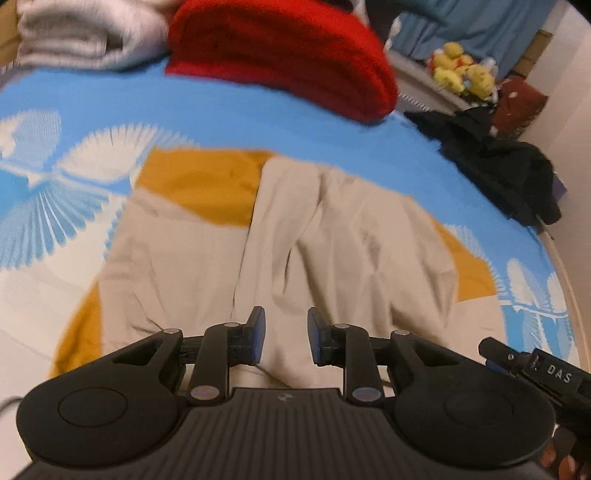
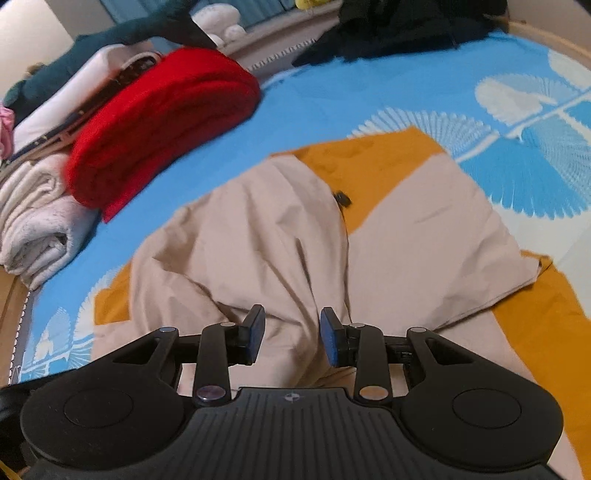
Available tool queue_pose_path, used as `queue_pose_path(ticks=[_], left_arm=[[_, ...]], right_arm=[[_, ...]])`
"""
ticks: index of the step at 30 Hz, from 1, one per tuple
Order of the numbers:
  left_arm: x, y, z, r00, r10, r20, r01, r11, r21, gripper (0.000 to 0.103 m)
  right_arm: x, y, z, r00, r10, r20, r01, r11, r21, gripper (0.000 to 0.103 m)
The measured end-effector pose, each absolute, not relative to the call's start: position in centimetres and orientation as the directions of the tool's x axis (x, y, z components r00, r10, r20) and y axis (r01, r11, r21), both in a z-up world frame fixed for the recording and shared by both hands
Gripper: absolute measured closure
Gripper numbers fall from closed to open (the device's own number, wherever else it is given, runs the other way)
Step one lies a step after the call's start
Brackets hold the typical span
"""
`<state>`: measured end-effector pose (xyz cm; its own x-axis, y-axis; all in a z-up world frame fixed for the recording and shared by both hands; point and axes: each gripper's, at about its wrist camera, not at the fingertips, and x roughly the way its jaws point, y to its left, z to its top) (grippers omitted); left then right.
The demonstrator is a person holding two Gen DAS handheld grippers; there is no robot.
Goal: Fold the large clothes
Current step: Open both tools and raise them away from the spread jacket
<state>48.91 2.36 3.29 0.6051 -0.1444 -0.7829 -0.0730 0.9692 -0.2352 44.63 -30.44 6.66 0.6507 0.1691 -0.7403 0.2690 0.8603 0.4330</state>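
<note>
A large beige garment with mustard-yellow panels point(image 1: 332, 236) lies spread and creased on the blue patterned bedsheet point(image 1: 221, 110). In the right wrist view the same garment point(image 2: 258, 236) shows a small dark zip pull point(image 2: 341, 199) near its middle seam. My left gripper point(image 1: 286, 336) hovers over the garment's near part, open, with only cloth seen below the gap. My right gripper point(image 2: 291, 338) also hangs above the beige cloth, open with nothing pinched. A bit of the right gripper point(image 1: 532, 365) shows at the lower right of the left wrist view.
A folded red garment point(image 1: 288, 55) point(image 2: 159, 125) and folded whitish cloth point(image 1: 74, 37) point(image 2: 37, 221) sit at the far side. A heap of black clothing point(image 1: 498, 162) point(image 2: 399, 26) lies at the bed's corner. Yellow plush toys point(image 1: 461, 70) stand beyond. The wooden bed edge point(image 1: 569, 288) runs along the right.
</note>
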Motion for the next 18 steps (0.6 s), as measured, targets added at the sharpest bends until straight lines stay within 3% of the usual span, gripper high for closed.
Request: queue_pose_path(ticks=[5,13,18], left_arm=[[45.9,2.4,8.0,0.683,-0.119,-0.721,-0.010,0.985,-0.172,0.069],[37.4,2.6,12.7,0.767,-0.068,-0.638,0.028,0.997,-0.072,0.068],[28.2,3.4,16.2,0.784,-0.068,-0.617,0.024,0.997,-0.080,0.068]], right_arm=[[42.4,-30.2,11.0,0.739,0.131,-0.661,0.183,0.905,0.384,0.068],[34.5,-30.3,19.7,0.898,0.113,-0.424,-0.006,0.969,0.246,0.068],[24.0,-33.4,25.2,0.961,0.032,-0.276,0.034,0.972,0.231,0.068]])
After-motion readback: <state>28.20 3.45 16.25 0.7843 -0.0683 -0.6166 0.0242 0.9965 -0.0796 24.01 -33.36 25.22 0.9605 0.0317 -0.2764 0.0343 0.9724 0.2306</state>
